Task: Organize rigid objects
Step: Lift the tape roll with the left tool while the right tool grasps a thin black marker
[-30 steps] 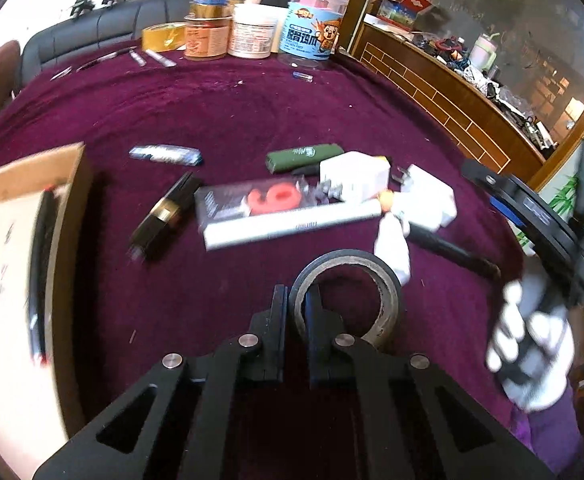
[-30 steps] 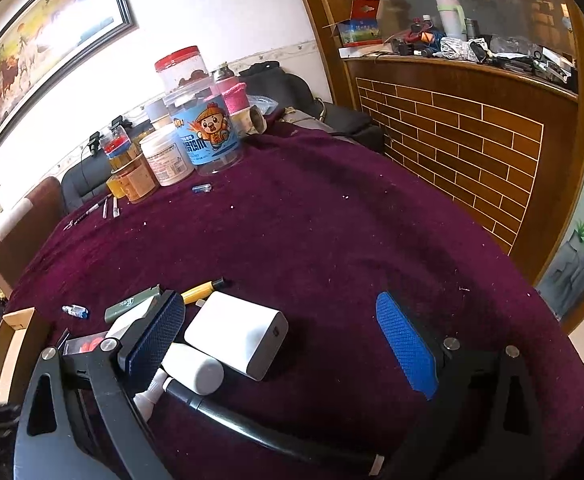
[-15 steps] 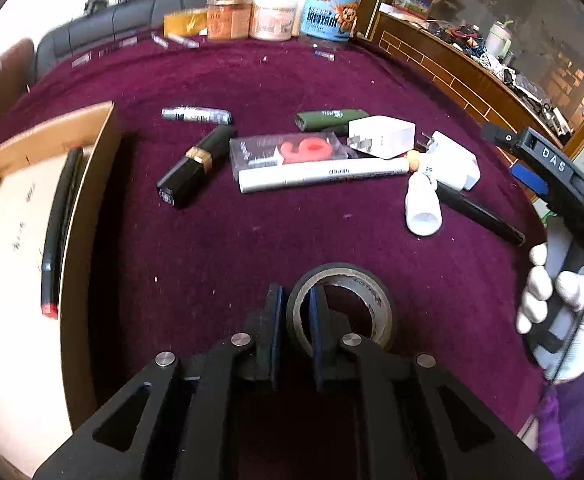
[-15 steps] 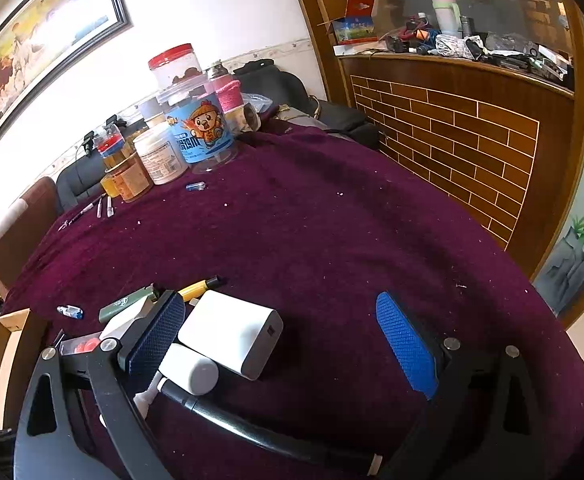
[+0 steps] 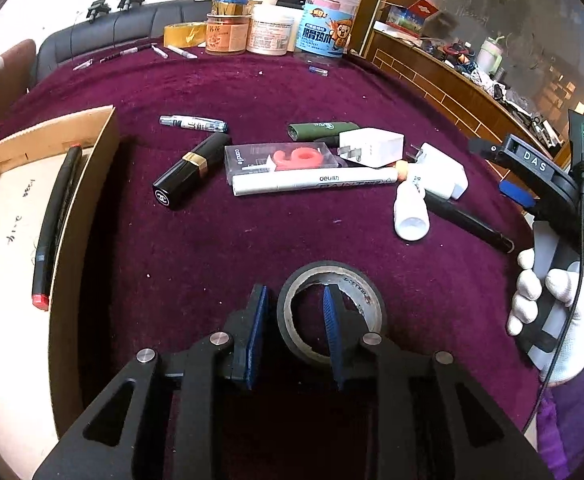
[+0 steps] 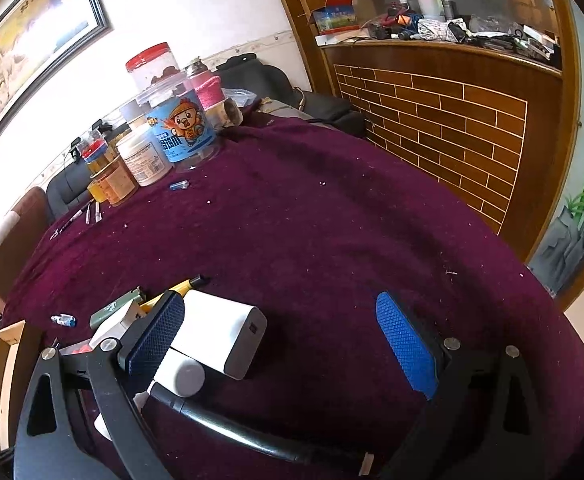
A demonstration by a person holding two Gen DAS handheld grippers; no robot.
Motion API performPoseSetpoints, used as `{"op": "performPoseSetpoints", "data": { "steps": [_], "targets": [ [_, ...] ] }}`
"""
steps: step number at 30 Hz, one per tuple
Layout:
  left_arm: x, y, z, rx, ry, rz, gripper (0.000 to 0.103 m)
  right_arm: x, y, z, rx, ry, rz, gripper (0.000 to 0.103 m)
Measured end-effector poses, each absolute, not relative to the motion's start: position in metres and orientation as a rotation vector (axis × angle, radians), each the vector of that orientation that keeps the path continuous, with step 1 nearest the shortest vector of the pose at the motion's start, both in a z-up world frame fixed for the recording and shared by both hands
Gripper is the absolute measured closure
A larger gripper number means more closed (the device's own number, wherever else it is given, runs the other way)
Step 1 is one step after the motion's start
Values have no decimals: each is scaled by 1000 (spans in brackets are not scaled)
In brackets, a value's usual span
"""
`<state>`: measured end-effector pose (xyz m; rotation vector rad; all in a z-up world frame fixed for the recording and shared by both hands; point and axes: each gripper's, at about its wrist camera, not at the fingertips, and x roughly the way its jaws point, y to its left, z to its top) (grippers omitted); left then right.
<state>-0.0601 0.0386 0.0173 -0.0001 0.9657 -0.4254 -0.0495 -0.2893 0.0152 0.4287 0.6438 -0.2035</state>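
My left gripper [image 5: 294,308] is open, its pads either side of the near wall of a black tape roll [image 5: 334,312] that lies on the purple cloth. A cardboard box [image 5: 23,208] at left holds a black pen [image 5: 53,220]. Ahead lie a black lipstick [image 5: 189,170], a clear case with a red shape [image 5: 281,158], a white marker [image 5: 312,182], a green case [image 5: 322,130], white chargers [image 5: 372,142], a white bottle [image 5: 410,214] and a black pen [image 5: 468,220]. My right gripper [image 6: 279,338] is open and empty over a white charger [image 6: 219,338].
Jars and a blue tub [image 5: 326,30] stand at the far table edge with a yellow tape roll [image 5: 183,34] and small pens. A wooden brick-pattern counter [image 6: 444,120] rises to the right. The gloved hand with the right gripper [image 5: 548,208] is at the right edge.
My left gripper has opened and let go of the tape roll, which now rests on the cloth. The left view has pulled back toward me. The right gripper has barely moved.
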Motion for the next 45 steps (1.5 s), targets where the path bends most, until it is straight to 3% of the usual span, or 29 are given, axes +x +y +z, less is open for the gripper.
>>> {"op": "performPoseSetpoints", "data": {
  "steps": [3,6,15,23,26,28,30,33,40,42,45],
  "targets": [
    [-62,27,17,65,940,-395,79,-49,-292,13,443,656,-205,6],
    [-66,19,16,110,931,-399,94,-48,-295,11,466,663,-203,6],
    [-99,86,60,-175,869,-524,94,-70,-298,32,447,701,-68,6],
    [-116,113,69,-258,835,-534,94,-67,-240,26,76,848,35,6],
    [-118,121,66,-273,841,-517,94,-65,-228,15,-15,890,67,22],
    [-117,127,64,-294,846,-504,94,-57,-224,4,-40,948,89,61],
    [-117,131,64,-306,848,-500,94,-55,-222,-2,-51,961,90,65],
    [-121,134,66,-304,838,-489,94,-63,-217,0,-29,997,123,81],
    [-122,134,63,-319,849,-485,94,-75,-201,-2,-20,979,91,82],
    [-124,138,64,-325,845,-484,94,-79,-203,-1,20,979,89,90],
    [-127,151,71,-344,831,-473,94,-91,-218,5,188,972,153,91]
  ]
}}
